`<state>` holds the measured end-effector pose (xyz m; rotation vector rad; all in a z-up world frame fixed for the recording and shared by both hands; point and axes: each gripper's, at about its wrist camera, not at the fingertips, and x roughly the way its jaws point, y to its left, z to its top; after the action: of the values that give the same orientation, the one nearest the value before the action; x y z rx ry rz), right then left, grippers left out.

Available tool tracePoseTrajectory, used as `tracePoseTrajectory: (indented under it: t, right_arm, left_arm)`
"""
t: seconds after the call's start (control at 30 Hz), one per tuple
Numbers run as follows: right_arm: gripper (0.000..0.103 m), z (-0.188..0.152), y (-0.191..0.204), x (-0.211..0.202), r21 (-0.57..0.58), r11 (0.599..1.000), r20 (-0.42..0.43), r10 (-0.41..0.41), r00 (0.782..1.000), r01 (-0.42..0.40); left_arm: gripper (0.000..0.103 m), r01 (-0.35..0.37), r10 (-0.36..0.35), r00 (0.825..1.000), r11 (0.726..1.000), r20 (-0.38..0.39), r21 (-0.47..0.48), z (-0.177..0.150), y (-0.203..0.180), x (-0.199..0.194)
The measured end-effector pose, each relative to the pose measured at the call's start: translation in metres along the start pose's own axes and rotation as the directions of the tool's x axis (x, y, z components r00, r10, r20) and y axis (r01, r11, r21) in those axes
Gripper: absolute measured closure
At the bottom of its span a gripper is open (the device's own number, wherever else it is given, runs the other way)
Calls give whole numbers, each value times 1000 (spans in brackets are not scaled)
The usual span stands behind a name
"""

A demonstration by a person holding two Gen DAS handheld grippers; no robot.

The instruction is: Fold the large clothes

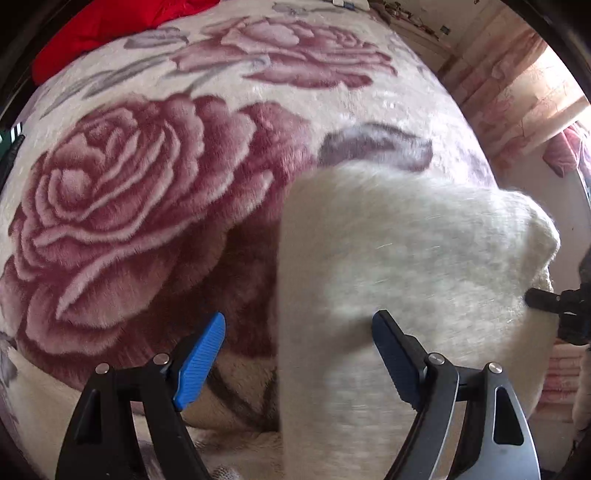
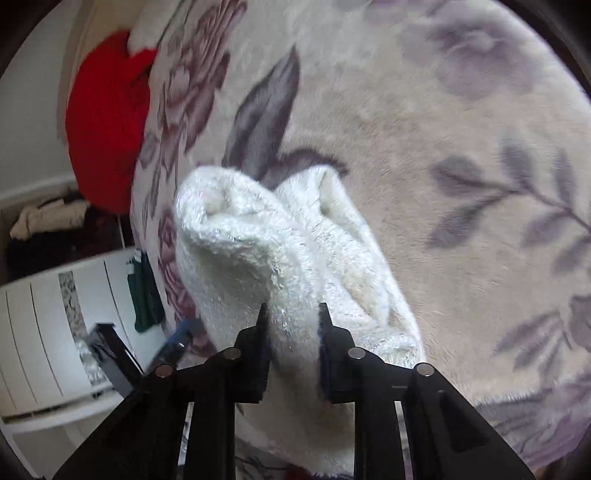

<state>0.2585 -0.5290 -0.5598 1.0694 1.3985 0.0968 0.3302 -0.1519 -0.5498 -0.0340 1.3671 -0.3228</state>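
A white fluffy garment [image 1: 406,258] hangs bunched above the rose-patterned blanket [image 1: 129,206]. My left gripper [image 1: 299,332] is open; its blue left pad sits over the blanket and its right pad lies against the garment's front, gripping nothing. My right gripper [image 2: 291,314] is shut on a thick fold of the white garment [image 2: 258,240], which bulges forward past the fingertips. The right gripper also shows at the far right edge of the left wrist view [image 1: 554,302], at the garment's edge.
A red cloth [image 1: 110,26] lies at the far edge of the bed; it also shows in the right wrist view [image 2: 107,122]. A white slatted cabinet [image 2: 40,332] and a pile of clothes [image 2: 48,218] stand left of the bed. Curtains [image 1: 517,96] hang at right.
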Motion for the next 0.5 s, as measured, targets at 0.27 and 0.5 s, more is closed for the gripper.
tracePoseTrajectory:
  t: [0.27, 0.5]
  right_arm:
    - [84, 19, -62, 58, 40, 962, -26, -268, 963, 269]
    - [39, 38, -45, 38, -20, 942, -91, -336, 937, 336]
  left_arm:
    - [6, 61, -61, 998, 998, -18, 13, -2, -14, 26]
    - [6, 15, -16, 1000, 998, 24, 53, 10, -26, 1]
